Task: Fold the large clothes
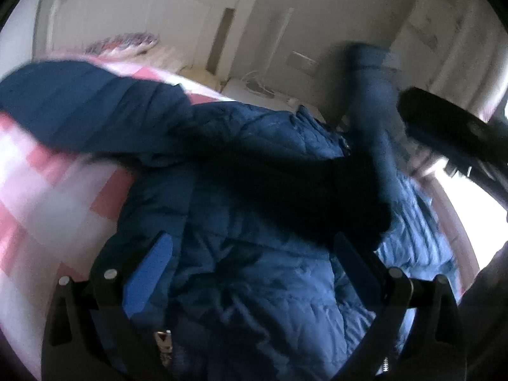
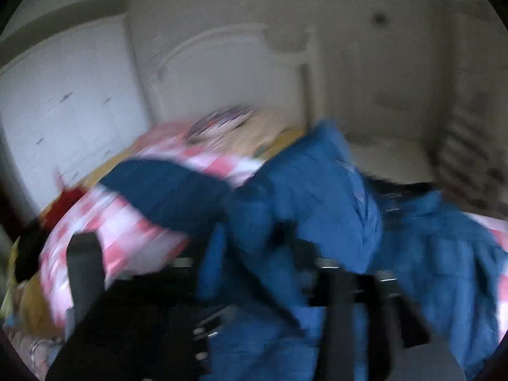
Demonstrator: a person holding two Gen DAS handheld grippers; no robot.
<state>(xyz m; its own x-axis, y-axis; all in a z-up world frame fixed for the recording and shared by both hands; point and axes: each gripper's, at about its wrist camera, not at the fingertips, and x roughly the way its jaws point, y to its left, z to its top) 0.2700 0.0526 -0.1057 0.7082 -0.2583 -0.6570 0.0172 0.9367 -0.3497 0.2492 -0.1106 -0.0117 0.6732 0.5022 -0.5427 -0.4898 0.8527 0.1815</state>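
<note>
A large blue quilted jacket lies on a bed with a pink and white checked cover. My left gripper hangs open just above the jacket's body, its blue pads wide apart with fabric beneath them and a zipper pull below. One sleeve stretches left over the bed; another sleeve is lifted up at the right. In the blurred right wrist view my right gripper appears shut on a fold of the jacket, holding it raised.
A white headboard and a patterned pillow stand at the bed's far end. A white wardrobe is at the left. A white nightstand with a cable sits beside the bed. The other gripper's black body shows at the right.
</note>
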